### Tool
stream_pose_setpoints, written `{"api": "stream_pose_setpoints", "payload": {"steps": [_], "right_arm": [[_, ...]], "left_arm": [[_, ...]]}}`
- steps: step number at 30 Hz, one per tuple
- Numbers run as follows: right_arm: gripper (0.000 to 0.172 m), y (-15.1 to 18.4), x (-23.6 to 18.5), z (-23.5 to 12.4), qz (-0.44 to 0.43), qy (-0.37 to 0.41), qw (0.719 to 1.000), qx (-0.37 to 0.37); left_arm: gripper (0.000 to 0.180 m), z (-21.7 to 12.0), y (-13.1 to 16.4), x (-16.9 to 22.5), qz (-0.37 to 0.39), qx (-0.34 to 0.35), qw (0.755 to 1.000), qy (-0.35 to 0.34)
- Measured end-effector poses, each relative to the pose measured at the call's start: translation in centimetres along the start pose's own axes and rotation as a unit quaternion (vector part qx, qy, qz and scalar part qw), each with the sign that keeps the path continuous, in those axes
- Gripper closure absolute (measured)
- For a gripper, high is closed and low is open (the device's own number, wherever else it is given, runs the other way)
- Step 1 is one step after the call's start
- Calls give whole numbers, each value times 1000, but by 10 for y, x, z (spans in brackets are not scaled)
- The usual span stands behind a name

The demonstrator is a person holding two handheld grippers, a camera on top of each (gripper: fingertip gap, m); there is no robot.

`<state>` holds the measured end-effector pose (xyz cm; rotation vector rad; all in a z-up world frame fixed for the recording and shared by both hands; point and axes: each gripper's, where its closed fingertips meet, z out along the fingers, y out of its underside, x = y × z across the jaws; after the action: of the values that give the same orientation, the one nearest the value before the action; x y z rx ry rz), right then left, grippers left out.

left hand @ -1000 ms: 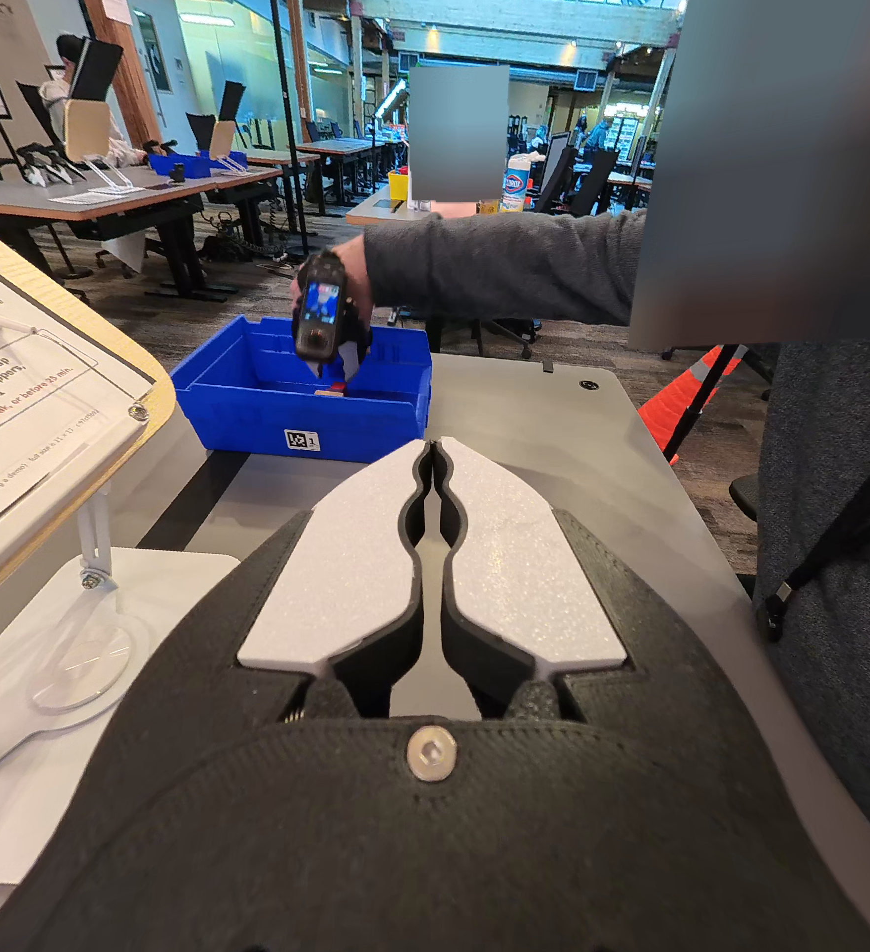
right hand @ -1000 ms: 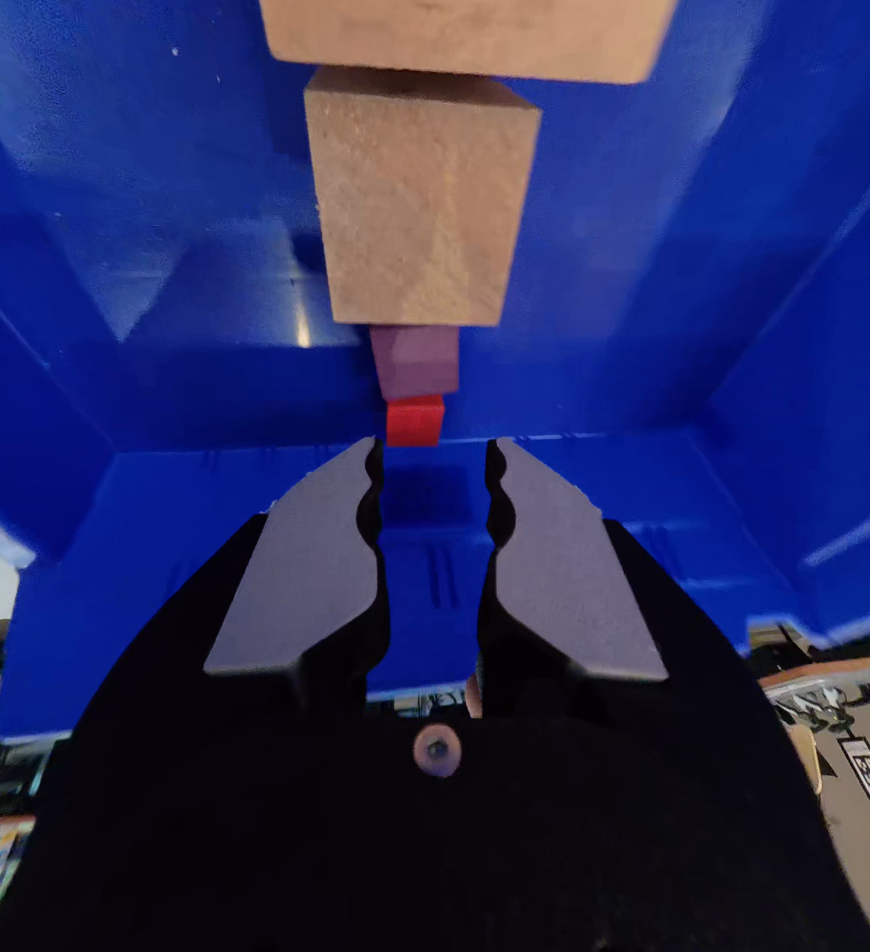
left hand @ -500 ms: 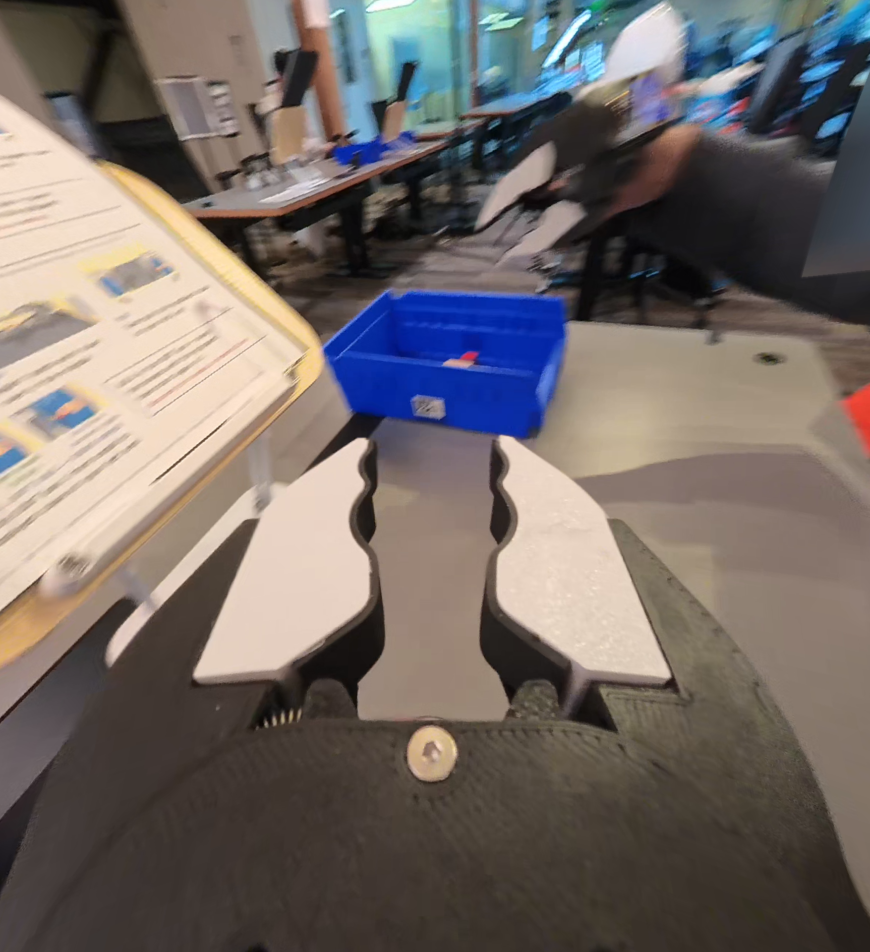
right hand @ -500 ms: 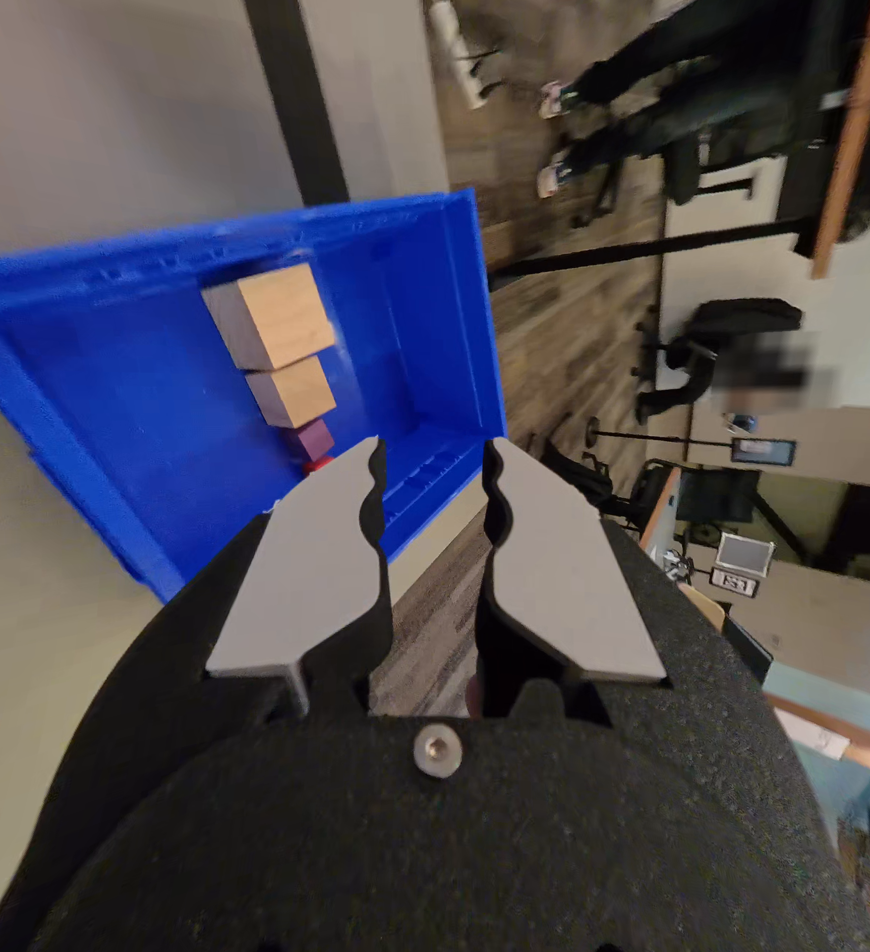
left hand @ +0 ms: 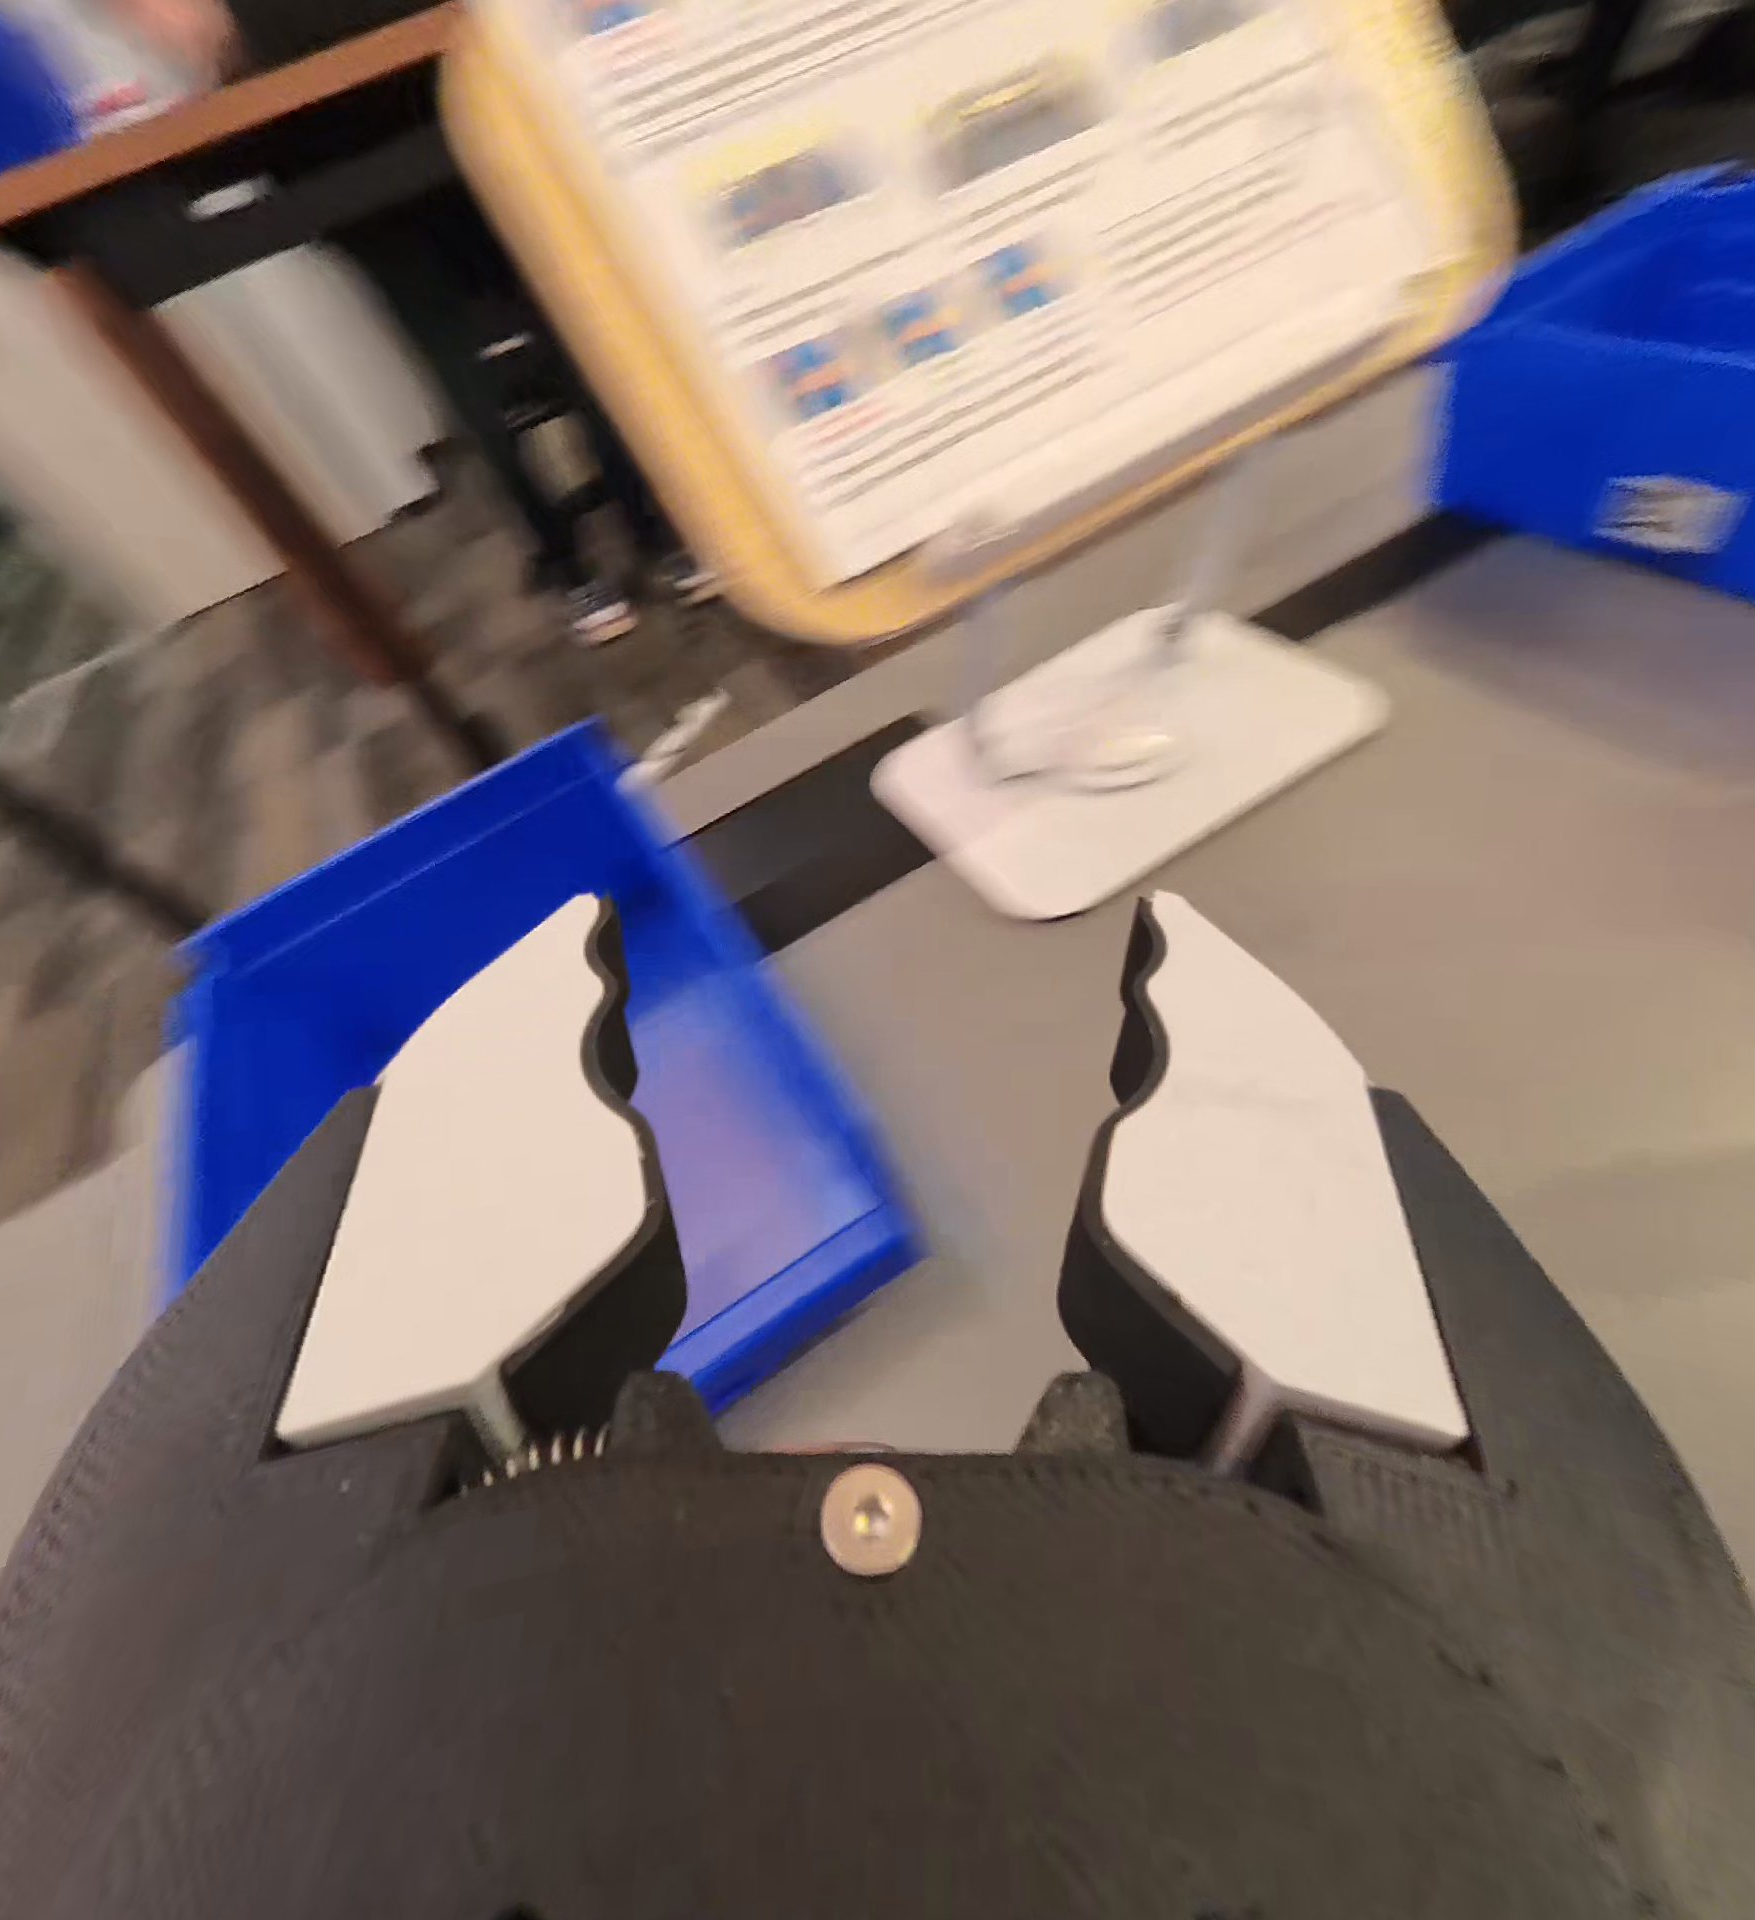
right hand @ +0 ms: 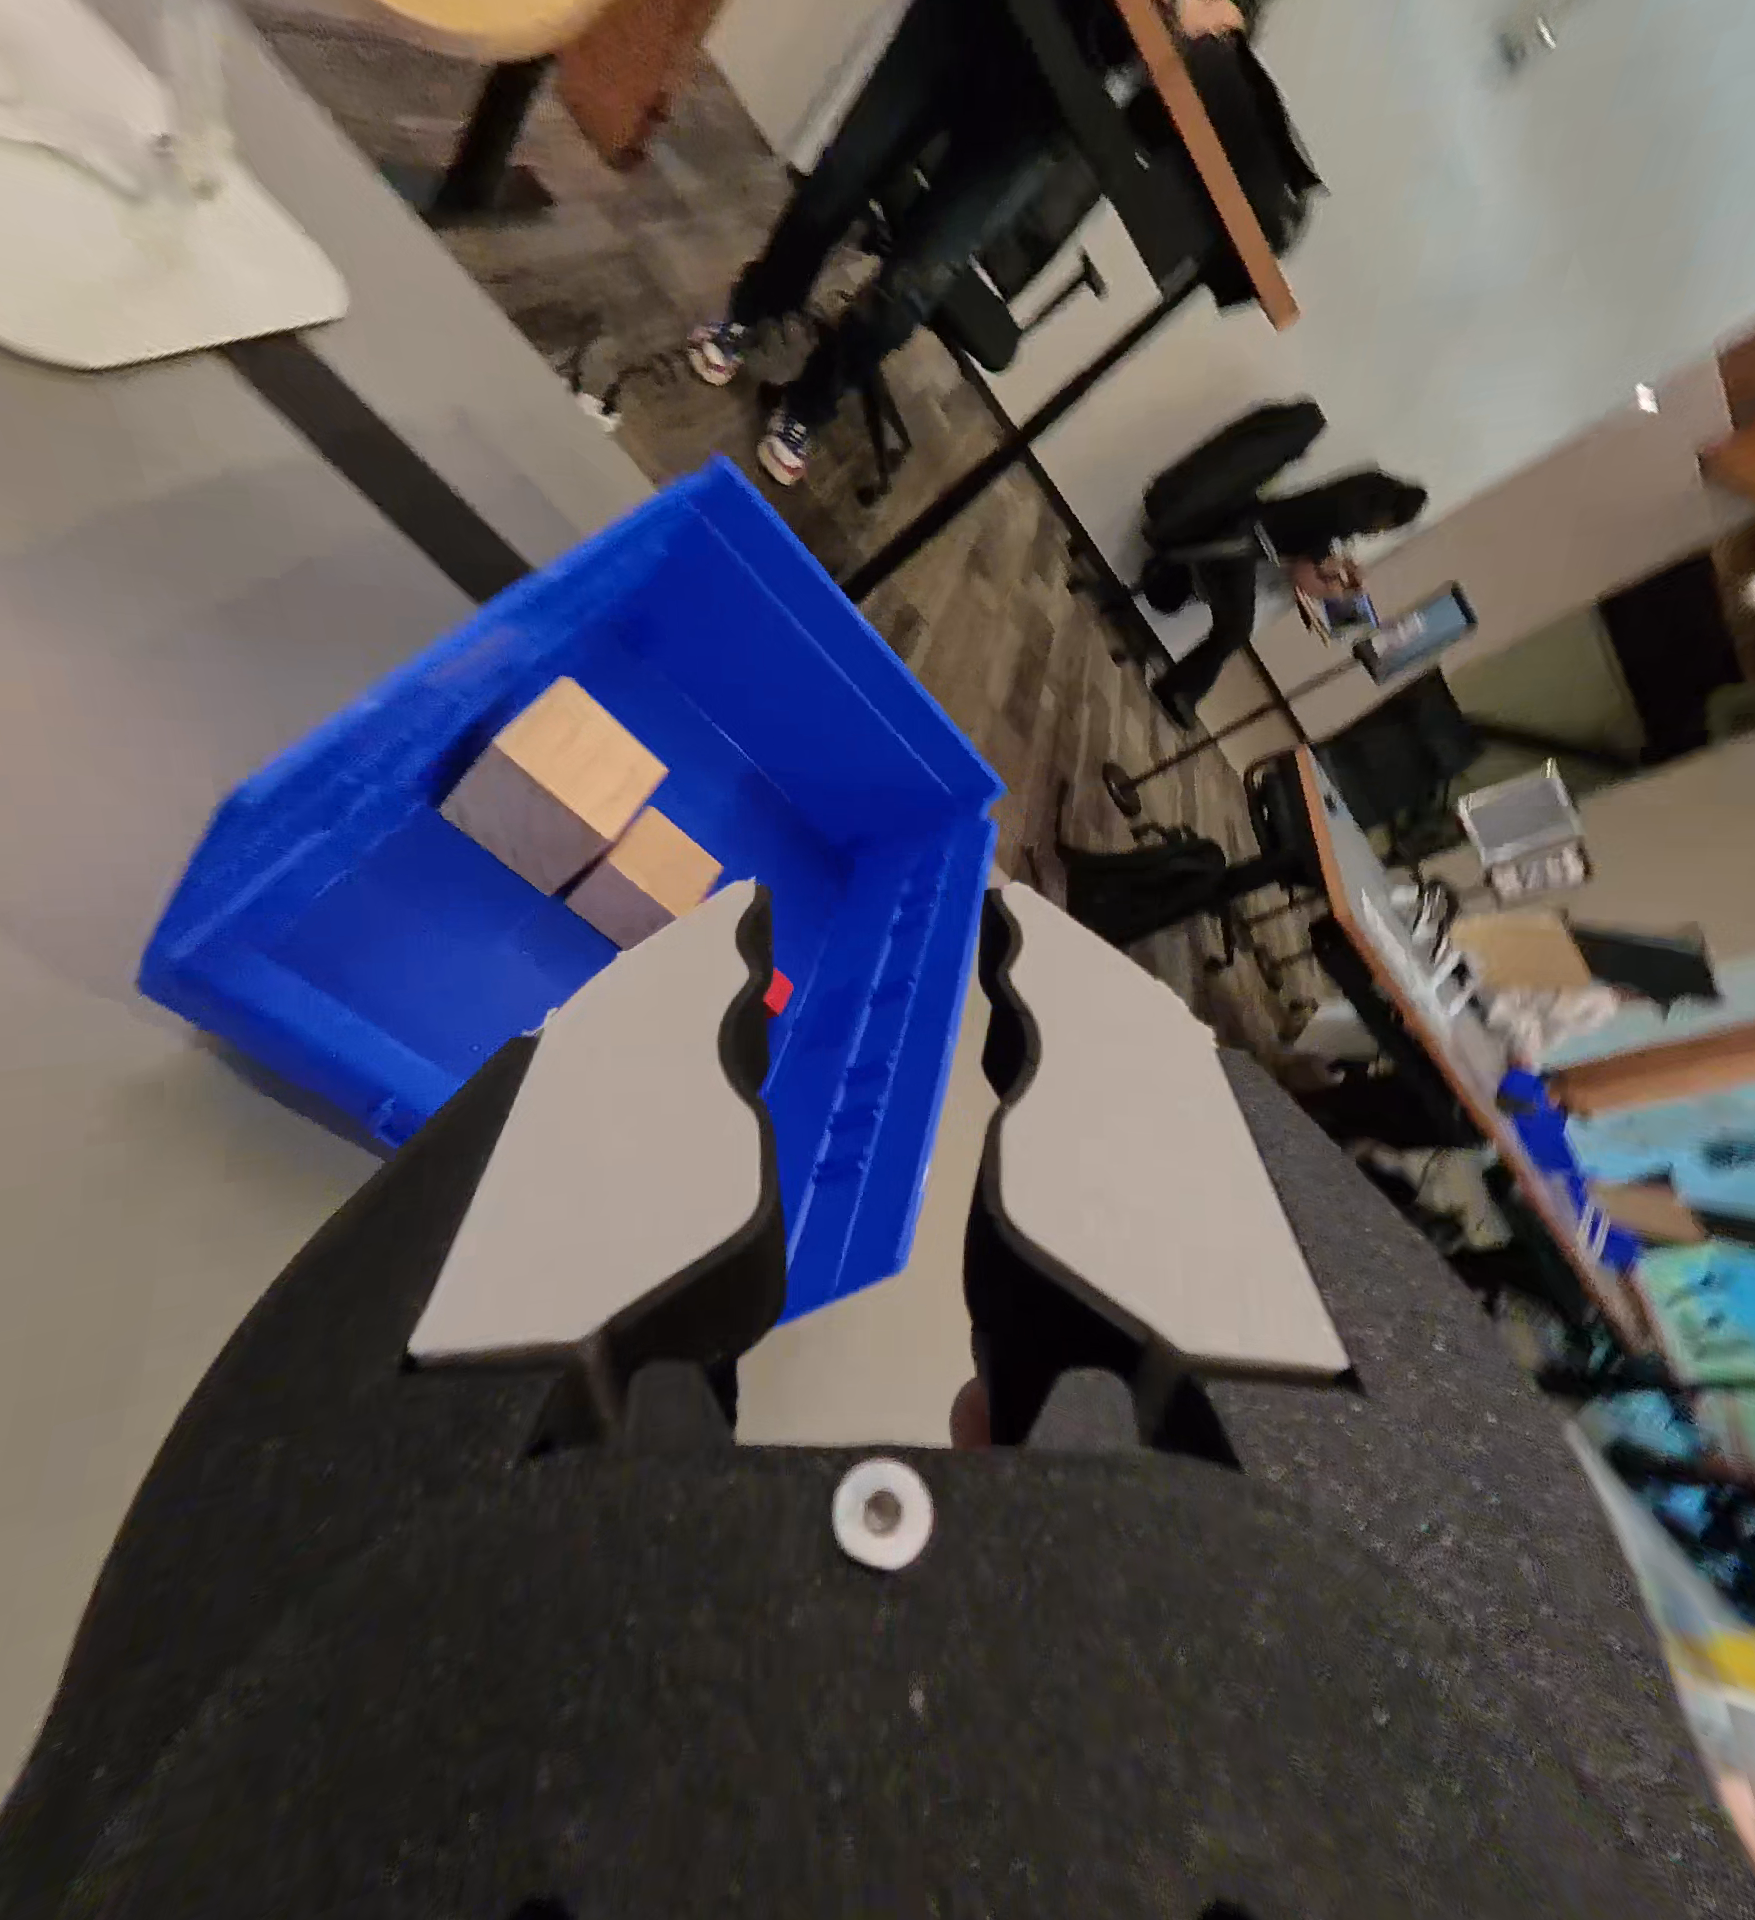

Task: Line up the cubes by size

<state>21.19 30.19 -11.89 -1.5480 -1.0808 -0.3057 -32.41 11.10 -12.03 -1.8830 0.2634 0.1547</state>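
The cubes sat in a row inside the blue bin (right hand: 416, 935) on the counter (right hand: 73, 727): largest wooden cube (right hand: 561, 795), smaller wooden cube (right hand: 649, 878), then the tiny red cube (right hand: 777, 992). Both hand-held grippers had pulled back from the bin with nothing held, the left hand-held gripper (left hand: 873, 935) having spread wide apart and the right hand-held gripper (right hand: 873, 914) partly apart, so the line-up looked finished.

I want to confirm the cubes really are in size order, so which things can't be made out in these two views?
- Right wrist view: between the smaller wooden cube and the red cube, the row is hidden behind the right gripper's finger.
- Left wrist view: motion blur smears the near blue bin; its contents are unreadable.
- Left wrist view: the second blue bin is cut off by the right edge.
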Motion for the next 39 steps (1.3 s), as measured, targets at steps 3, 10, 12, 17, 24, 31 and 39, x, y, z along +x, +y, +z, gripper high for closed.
{"api": "stream_pose_setpoints", "payload": {"steps": [3,10,12,17,24,31,39], "right_arm": [[134,30,23,3,113,11,993,-15],[123,85,53,25,250,31,967,-38],[124,94,55,32,278,30,959,-41],[120,114,58,47,321,35,945,-53],[129,134,38,64,349,-13,933,-90],[138,138,17,79,352,-38,929,-108],[151,143,2,96,369,-67,919,-122]], "left_arm": [[85,-17,23,-63,-40,-12,995,-90],[78,-42,118,-176,-161,-77,957,-227],[77,-35,139,-181,-205,-84,953,-207],[66,-16,171,-192,-246,-114,943,-192],[116,6,195,-193,-264,-150,942,-141],[171,18,200,-188,-292,-145,938,-121],[175,20,201,-191,-278,-158,940,-122]]}}
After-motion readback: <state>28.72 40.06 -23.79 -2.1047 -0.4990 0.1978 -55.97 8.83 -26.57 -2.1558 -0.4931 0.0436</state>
